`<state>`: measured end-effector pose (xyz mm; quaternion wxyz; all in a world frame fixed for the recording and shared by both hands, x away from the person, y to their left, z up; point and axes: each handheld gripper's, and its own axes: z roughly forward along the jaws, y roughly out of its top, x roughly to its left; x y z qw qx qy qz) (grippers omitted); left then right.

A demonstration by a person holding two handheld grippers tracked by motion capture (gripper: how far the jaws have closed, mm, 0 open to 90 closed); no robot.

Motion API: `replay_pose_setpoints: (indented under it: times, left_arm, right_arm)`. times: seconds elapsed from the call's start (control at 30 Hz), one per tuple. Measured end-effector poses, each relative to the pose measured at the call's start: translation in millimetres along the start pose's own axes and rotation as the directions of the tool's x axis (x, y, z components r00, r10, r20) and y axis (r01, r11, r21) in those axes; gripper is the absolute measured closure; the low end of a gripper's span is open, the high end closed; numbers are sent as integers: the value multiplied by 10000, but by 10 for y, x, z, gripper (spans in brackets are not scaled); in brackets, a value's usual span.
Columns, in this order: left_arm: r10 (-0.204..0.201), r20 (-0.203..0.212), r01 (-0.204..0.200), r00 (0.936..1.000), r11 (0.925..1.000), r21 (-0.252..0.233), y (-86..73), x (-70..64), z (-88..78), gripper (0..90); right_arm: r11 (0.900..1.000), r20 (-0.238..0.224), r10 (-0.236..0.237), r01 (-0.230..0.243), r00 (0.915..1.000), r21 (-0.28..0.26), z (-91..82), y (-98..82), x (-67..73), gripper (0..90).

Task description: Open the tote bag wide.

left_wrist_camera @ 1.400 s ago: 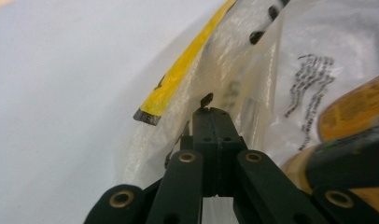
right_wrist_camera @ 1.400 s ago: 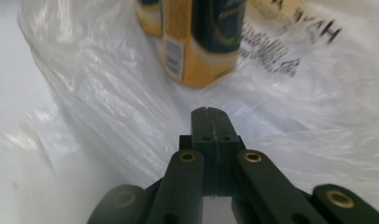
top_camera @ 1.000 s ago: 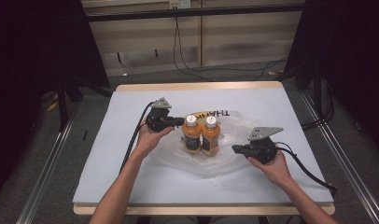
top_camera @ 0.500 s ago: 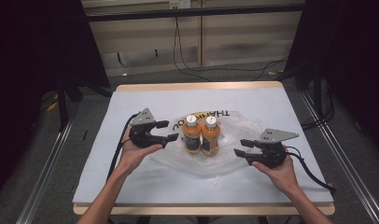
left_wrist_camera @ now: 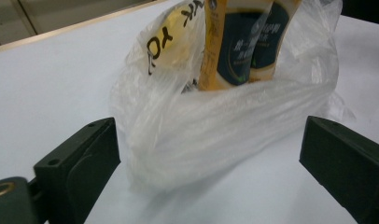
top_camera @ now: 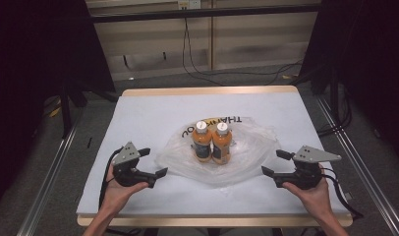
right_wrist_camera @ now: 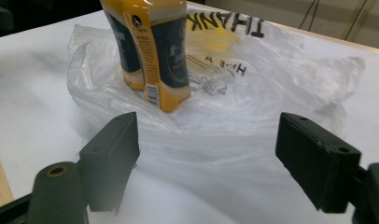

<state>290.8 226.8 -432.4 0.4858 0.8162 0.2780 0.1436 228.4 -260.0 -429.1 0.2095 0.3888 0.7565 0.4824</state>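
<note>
High view: crumpled clear plastic bag (top_camera: 246, 157) holding two upright orange bottles (top_camera: 212, 142), between my left fingers (top_camera: 147, 162) and right fingers (top_camera: 276, 164); both just spread, empty.

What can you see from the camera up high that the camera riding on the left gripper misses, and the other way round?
The high view takes in the whole white table, both hands, the left gripper and the right gripper, each open and drawn back from the clear plastic bag, and the white caps of the two orange bottles. The left gripper view gives a close look at the bottles' dark labels and the bag's crumpled near fold. Both show the bottles standing side by side in the bag on the table, with black lettering on the bag.
</note>
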Motion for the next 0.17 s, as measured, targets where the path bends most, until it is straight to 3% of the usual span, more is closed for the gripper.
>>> replay_pose_setpoints:
  times: [0.17]
  left_arm:
    - [-415, -144, 415, 9990, 9991, 13, -153, 14, -58, 38]
  right_arm:
    - [9997, 439, 196, -191, 9988, -121, -54, -51, -59, 165]
